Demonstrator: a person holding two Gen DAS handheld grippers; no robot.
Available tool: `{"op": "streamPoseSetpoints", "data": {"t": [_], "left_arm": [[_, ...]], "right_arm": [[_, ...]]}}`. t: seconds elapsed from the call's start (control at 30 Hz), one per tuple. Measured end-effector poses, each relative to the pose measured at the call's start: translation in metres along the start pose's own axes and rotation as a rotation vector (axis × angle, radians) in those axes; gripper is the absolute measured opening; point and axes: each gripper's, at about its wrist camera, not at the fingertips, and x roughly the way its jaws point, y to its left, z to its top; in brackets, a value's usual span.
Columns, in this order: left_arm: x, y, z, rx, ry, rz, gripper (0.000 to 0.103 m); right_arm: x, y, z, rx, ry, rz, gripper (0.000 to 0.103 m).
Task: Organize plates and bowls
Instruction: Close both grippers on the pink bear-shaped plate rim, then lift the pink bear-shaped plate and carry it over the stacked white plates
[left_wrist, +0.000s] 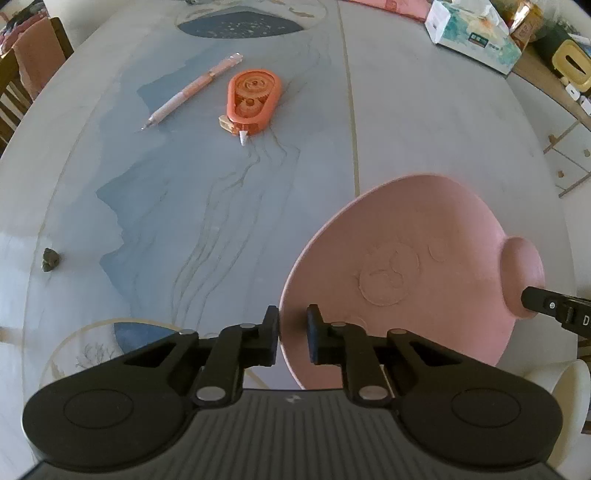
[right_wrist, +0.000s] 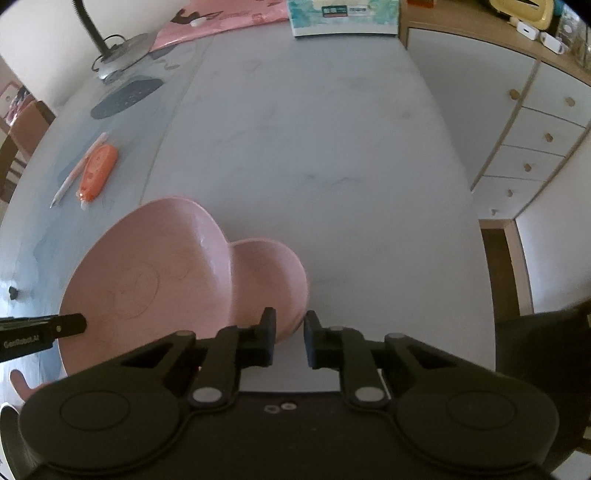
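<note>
Left gripper (left_wrist: 293, 325), lower centre, has narrow jaws pinching the pink plate's (left_wrist: 424, 240) rim; right gripper (right_wrist: 290, 328) narrowly clamps the pink bowl's (right_wrist: 269, 280) edge

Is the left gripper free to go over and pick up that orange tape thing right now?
Probably not yet. The left gripper is shut on the pink plate's rim, so it would have to let go first. The table toward the orange correction tape lies bare.
</note>
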Motion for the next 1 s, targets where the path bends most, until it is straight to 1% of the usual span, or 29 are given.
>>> {"op": "streamPoseSetpoints", "data": {"t": [0.17,0.23,0.33,0.5,0.7,0.87,1.0], "left_arm": [[-0.008,0.001,-0.004,-0.001,-0.022,-0.001,0.013],[-0.013,0.000,-0.005,0.005,-0.044,0.000,0.013],[-0.022,-0.001,-0.005,-0.001,-0.052,-0.001,0.013],[-0.039,0.000,0.001,-0.016,-0.084,-0.016,0.013],[-0.068,0.002,0.006,-0.032,-0.129,-0.034,0.013],[-0.098,0.005,-0.001,-0.041,-0.153,-0.039,0.013],[-0.122,0.010,-0.014,-0.042,-0.165,-0.038,0.013]], "right_arm": [[-0.010,0.000,0.001,0.016,-0.019,0.014,0.013],[-0.014,0.000,0.002,0.015,-0.025,0.008,0.013],[-0.021,0.002,0.005,0.019,-0.037,0.005,0.012],[-0.040,0.004,0.011,0.025,-0.077,0.012,0.011],[-0.072,0.007,0.016,0.026,-0.133,0.026,0.011],[-0.099,0.014,0.011,0.019,-0.163,0.035,0.011],[-0.121,0.022,0.003,0.003,-0.178,0.045,0.011]]}}
